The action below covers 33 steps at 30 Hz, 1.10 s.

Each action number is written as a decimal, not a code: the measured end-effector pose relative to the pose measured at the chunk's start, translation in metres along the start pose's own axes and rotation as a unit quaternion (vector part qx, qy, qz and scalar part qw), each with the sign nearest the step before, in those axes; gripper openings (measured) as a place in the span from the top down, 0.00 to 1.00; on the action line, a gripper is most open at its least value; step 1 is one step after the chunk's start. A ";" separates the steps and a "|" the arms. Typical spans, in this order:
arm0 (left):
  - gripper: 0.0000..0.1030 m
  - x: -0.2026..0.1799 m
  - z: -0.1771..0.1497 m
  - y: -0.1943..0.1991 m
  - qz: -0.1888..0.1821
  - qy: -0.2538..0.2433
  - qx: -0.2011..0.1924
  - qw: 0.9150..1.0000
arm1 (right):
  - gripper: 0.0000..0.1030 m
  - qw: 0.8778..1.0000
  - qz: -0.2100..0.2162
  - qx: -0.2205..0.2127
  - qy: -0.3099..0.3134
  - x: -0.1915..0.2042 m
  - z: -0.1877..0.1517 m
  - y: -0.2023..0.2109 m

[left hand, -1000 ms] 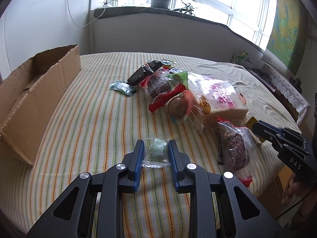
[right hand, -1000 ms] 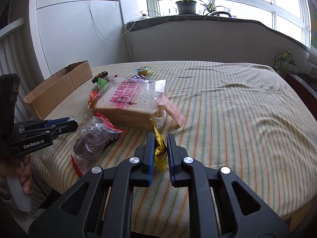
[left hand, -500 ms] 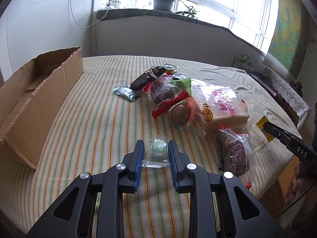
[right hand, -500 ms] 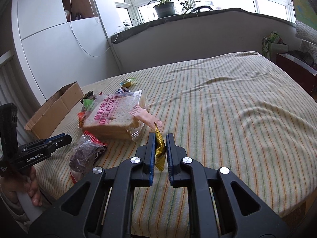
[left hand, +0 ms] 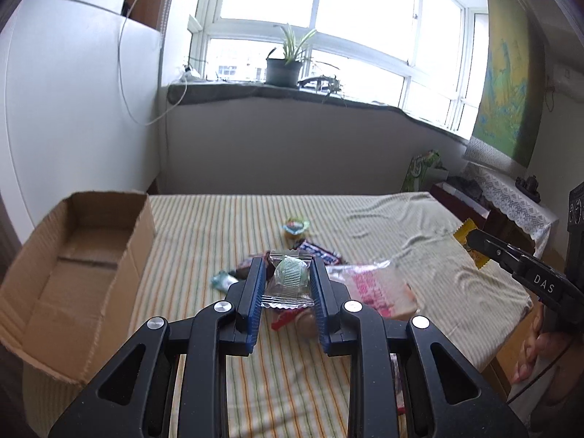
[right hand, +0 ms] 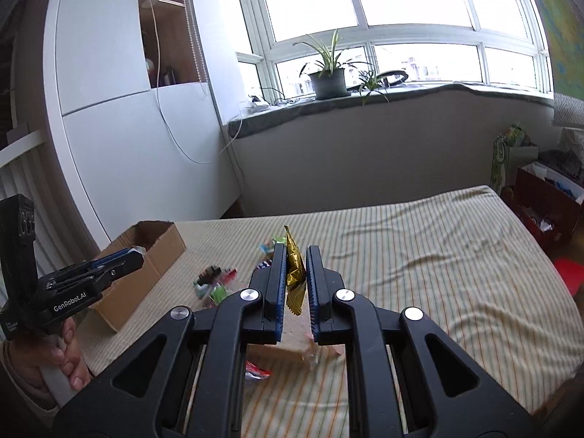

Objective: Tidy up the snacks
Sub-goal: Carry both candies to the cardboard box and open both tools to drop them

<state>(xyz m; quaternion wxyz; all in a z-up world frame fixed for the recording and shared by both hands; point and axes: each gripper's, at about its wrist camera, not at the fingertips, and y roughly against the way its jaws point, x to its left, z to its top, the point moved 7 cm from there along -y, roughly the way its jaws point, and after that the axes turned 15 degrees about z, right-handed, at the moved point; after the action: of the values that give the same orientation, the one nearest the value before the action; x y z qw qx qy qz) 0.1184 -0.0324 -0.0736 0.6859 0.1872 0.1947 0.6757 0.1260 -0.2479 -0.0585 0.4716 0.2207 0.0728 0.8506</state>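
Observation:
My left gripper (left hand: 287, 268) is shut on a clear packet with a green sweet (left hand: 288, 281) and holds it in the air above the snack pile. My right gripper (right hand: 294, 259) is shut on a gold sachet (right hand: 295, 272), also lifted; it shows at the right of the left wrist view (left hand: 471, 244). An open cardboard box (left hand: 73, 277) stands at the left on the striped tablecloth (left hand: 226, 226). The left gripper also shows in the right wrist view (right hand: 120, 261), near the box (right hand: 146, 266).
On the cloth lie a bag of sliced bread (left hand: 376, 288), a dark chocolate bar (left hand: 317, 252), a jelly cup (left hand: 294, 226), a teal packet (left hand: 222, 281) and a round brown snack (left hand: 304, 323). A cabinet with a lace cover (left hand: 511, 200) stands to the right.
Both grippers have risen well above the table with their packets. The views have tilted up towards the window, and the left gripper now shows the box's inside.

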 end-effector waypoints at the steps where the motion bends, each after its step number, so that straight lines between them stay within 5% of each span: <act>1: 0.78 0.003 0.005 0.004 0.000 0.002 -0.006 1.000 | 0.90 1.000 0.002 -0.001 0.004 0.007 0.005 -0.001; 14: 0.78 0.102 -0.004 0.013 0.055 0.067 -0.007 0.996 | 0.89 0.995 0.078 0.051 0.042 0.112 0.007 -0.077; 25: 0.78 0.219 -0.033 0.020 0.148 0.125 0.010 0.981 | 0.89 0.969 0.196 0.131 0.077 0.237 -0.034 -0.185; 33: 0.78 0.246 -0.033 0.015 0.162 0.145 0.011 0.976 | 0.89 0.959 0.227 0.144 0.088 0.273 -0.039 -0.220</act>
<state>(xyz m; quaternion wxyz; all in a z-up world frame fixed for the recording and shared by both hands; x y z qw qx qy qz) 0.0913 0.2139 -0.0970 0.5299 0.1241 0.2668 0.7954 0.1530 0.1032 -0.0828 0.2217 0.2216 0.1835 0.9317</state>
